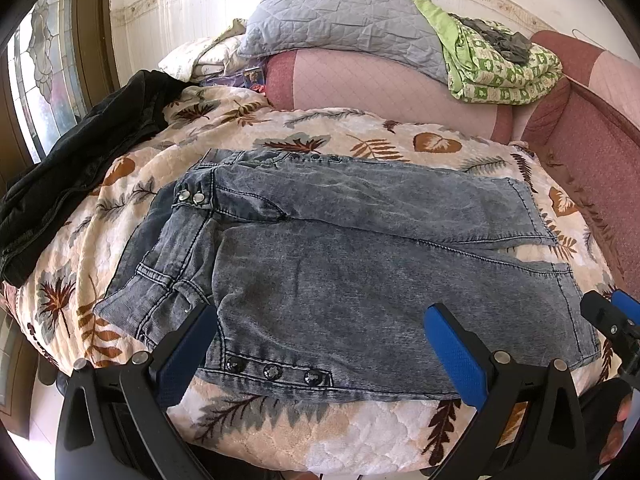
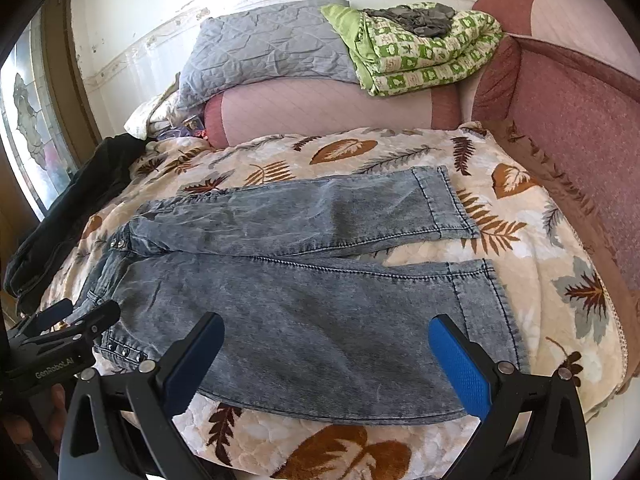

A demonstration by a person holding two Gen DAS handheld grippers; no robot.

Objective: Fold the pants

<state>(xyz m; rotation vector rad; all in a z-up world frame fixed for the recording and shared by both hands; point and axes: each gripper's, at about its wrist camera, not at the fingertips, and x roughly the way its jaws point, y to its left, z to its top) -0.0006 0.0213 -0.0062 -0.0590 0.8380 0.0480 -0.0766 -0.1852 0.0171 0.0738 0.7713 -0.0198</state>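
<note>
Pants (image 1: 340, 264) spread flat on leaf-print blanket (image 1: 280, 432), long axis left to right, waistband left, hems right, legs slightly parted; left gripper (image 1: 320, 344) and right gripper (image 2: 326, 354) raised over the near leg, fingers set wide, gripping nothing; fabric acid-washed grey-blue denim, studded.

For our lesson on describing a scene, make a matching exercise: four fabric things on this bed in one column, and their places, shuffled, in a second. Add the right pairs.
Things
1. jeans
2. black garment
3. green quilt
4. grey pillow

Places
A. on the far bolster, right of the grey pillow
B. at the bed's left edge, by the window
C. spread flat on the leaf-print blanket
D. on the far bolster, left of the green quilt

Pairs: 1-C, 2-B, 3-A, 4-D
</note>
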